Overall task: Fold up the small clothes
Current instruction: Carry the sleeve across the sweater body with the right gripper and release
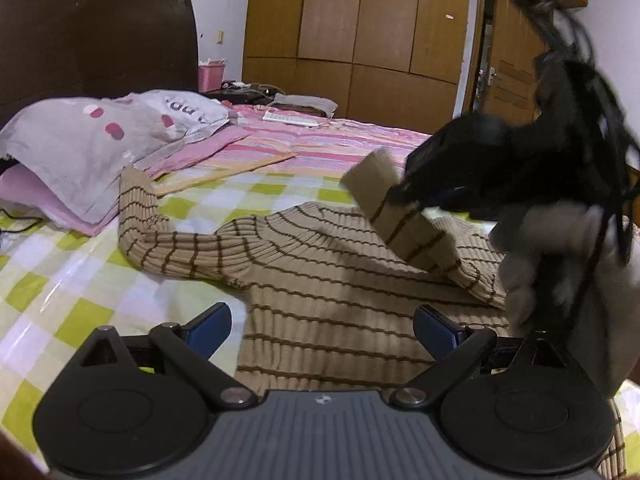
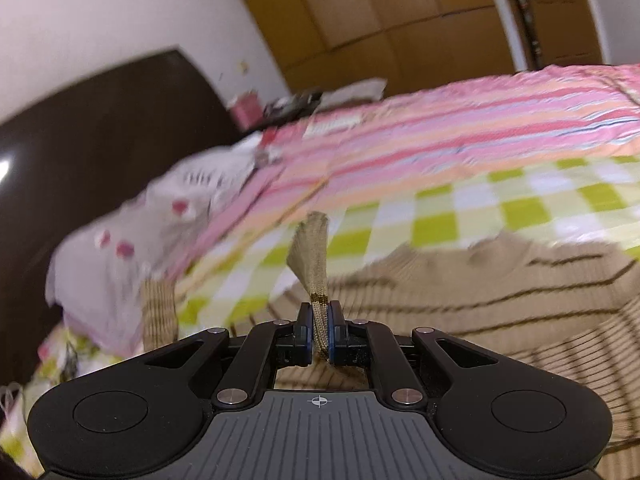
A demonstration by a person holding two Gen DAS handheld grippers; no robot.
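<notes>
A beige knitted sweater (image 1: 320,280) with thin brown stripes is lying spread across a bed, on a sheet of green, white and pale yellow checks (image 1: 80,280). Its body is running from the near edge of the left wrist view toward the middle, and one long sleeve (image 1: 140,216) is stretching off to the left, bending upward at the cuff.

The left gripper (image 1: 322,328) is hovering low over the lower part of the sweater with its two blue-padded fingers (image 1: 210,326) standing wide apart and nothing between them.

The right gripper (image 2: 319,330) is pinching the cuff of the other sleeve (image 2: 314,256), its blue pads pressed tight on the knit from both sides, with the cuff end sticking up beyond the fingertips. In the left wrist view this gripper is appearing as a blurred black shape at the right, carried by a hand in a pale glove (image 1: 532,264), and the held sleeve is lifted and doubled over the chest of the sweater.

Farther up the bed a pink and orange striped cover (image 1: 340,140) is lying beyond the checked sheet. A grey pillow (image 1: 88,140) with pink dots is resting at the left in front of a dark brown headboard (image 1: 92,32). A wooden wardrobe (image 1: 360,20) is filling the far wall
</notes>
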